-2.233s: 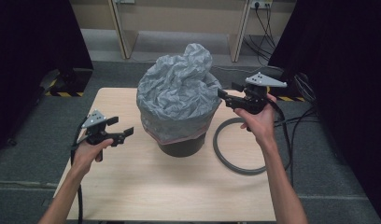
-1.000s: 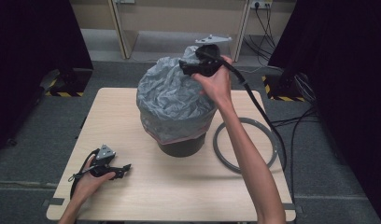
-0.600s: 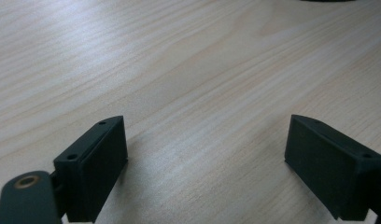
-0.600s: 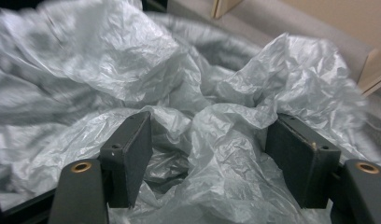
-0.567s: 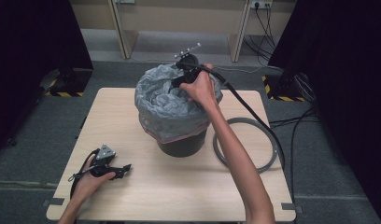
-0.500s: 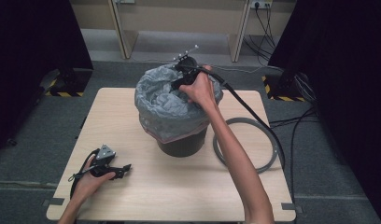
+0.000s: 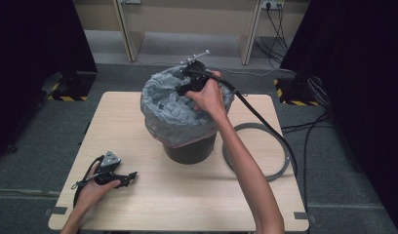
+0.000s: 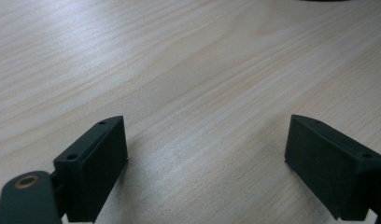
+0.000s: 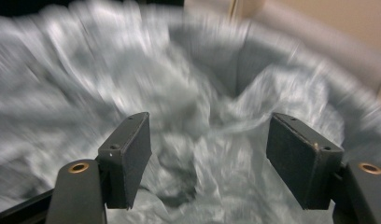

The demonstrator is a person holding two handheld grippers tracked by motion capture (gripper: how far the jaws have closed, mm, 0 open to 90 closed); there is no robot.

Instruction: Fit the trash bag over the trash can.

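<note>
Right gripper (image 7: 183, 89) was held over the mouth of the bin, pointing down into it; in the right gripper view its jaws stood spread wide (image 9: 208, 163) with nothing between them. Directly beyond the jaws lay the crumpled grey bin liner (image 9: 188, 112), blurred in that view, sunk into the bin's interior. In the high view the liner (image 7: 170, 114) draped over the rim of the dark round bin (image 7: 189, 152), which stood below the right hand (image 7: 207, 95) at the middle of the table. The gripper's black cable (image 7: 258, 114) trailed away from the hand toward the table's far right side. A grey ring (image 7: 258, 151) lay flat on the table just beside the bin, under the right forearm's outer side.

Left gripper (image 7: 131, 176) rested low on the wooden table (image 7: 187, 195), well apart from the bin, held by the left hand (image 7: 97, 187). In the left gripper view its jaws were also spread wide (image 8: 207, 170), with bare wood grain (image 8: 202, 84) between and ahead of them. The grey three-cornered plate (image 7: 110, 159) sat on top of this gripper.
</note>
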